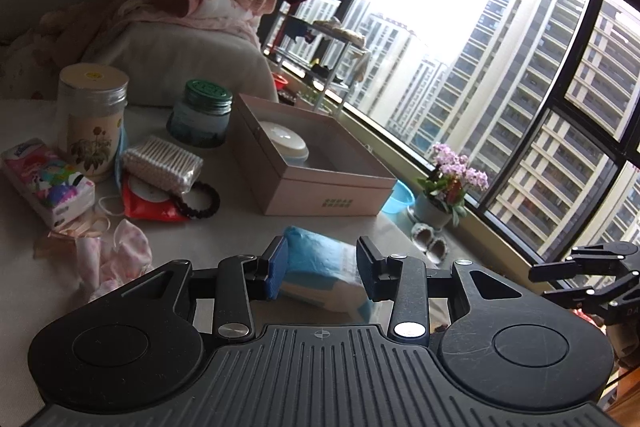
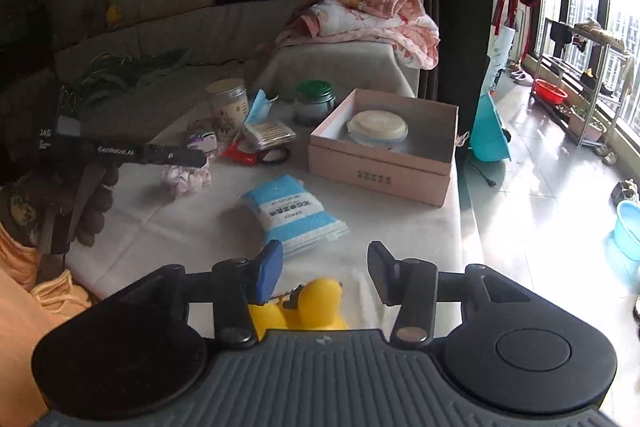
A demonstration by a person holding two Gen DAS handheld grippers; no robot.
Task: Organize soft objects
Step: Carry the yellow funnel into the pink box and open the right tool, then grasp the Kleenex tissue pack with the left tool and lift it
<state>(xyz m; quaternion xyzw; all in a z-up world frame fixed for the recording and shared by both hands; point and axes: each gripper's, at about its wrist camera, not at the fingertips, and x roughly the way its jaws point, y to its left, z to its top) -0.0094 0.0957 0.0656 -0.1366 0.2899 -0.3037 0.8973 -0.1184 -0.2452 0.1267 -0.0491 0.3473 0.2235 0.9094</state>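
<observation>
A blue and white soft packet (image 1: pixel 320 267) lies on the white table between the open fingers of my left gripper (image 1: pixel 322 273); it also shows in the right wrist view (image 2: pixel 294 213). A pink box (image 1: pixel 320 163) holds a round white pad (image 1: pixel 286 143); the box shows in the right wrist view too (image 2: pixel 384 163). A pink scrunchie (image 1: pixel 120 251) lies at the left. My right gripper (image 2: pixel 324 275) is open above a yellow soft duck (image 2: pixel 312 307) at the table's near edge. The left gripper (image 2: pixel 176 157) shows at the left of the right wrist view.
Two jars (image 1: pixel 92 115), a cotton swab pack (image 1: pixel 162 163), tissue pack (image 1: pixel 48 183), red packet and dark bead bracelet (image 1: pixel 200 201) crowd the far left. A sofa with pink blankets (image 2: pixel 360 19) stands behind. The window, a flower pot (image 1: pixel 448 187) and basins lie to the right.
</observation>
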